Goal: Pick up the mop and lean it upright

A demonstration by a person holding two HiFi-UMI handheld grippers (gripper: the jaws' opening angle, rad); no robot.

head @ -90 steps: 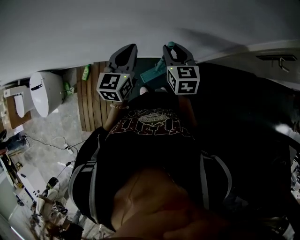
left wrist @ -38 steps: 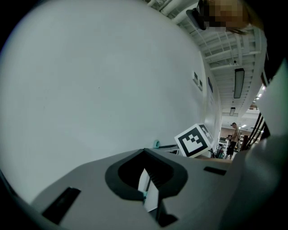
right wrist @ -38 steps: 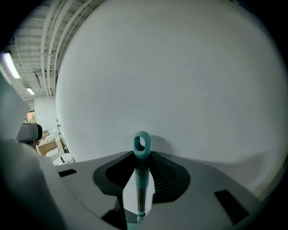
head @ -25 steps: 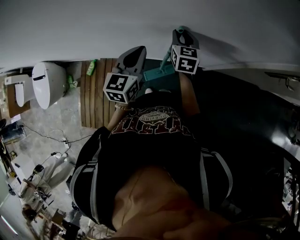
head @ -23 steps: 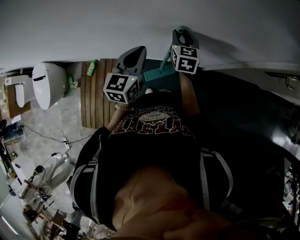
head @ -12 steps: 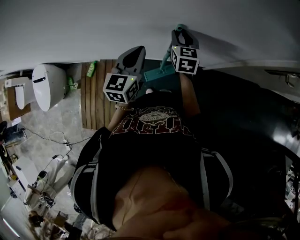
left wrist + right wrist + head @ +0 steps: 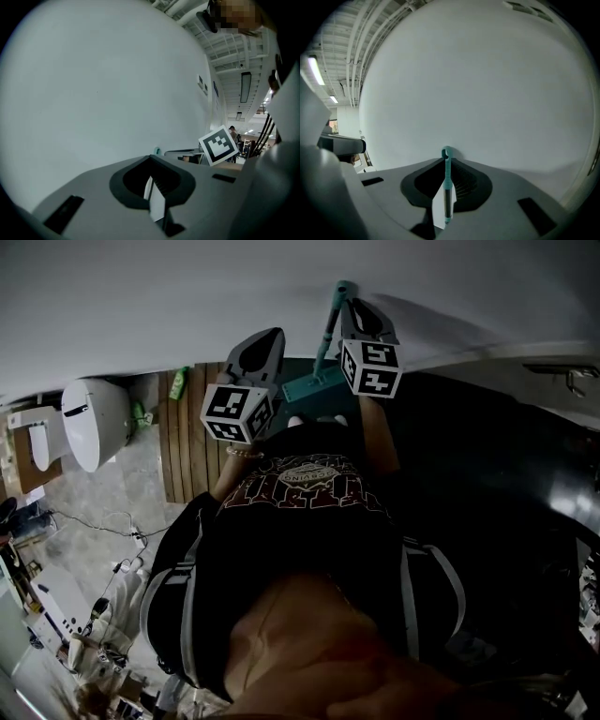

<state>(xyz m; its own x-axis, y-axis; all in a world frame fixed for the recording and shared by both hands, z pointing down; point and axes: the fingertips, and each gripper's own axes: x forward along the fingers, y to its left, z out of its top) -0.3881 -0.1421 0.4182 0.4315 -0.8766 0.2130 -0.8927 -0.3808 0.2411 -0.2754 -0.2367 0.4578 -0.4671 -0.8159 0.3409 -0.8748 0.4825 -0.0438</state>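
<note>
- My right tongs point(image 7: 362, 309) point(image 7: 447, 164) have risen since before, jaws just closing, now clamped on the handle of the mop point(image 7: 317, 387) point(image 7: 447, 185).
- Slim teal rod, looped tip near the wall point(image 7: 187, 296), flat teal head below.
- My left tongs point(image 7: 256, 343) point(image 7: 153, 185) are together, empty.

A teal plastic mop with a long thin handle point(image 7: 324, 334) stands almost upright, slightly tilted. Its loop end point(image 7: 446, 152) is just beside the pale wall point(image 7: 487, 84). Its flat rectangular head point(image 7: 315, 390) is at the bottom. The right gripper point(image 7: 362, 310) has just closed its fingers point(image 7: 438, 206) on the handle.
</note>
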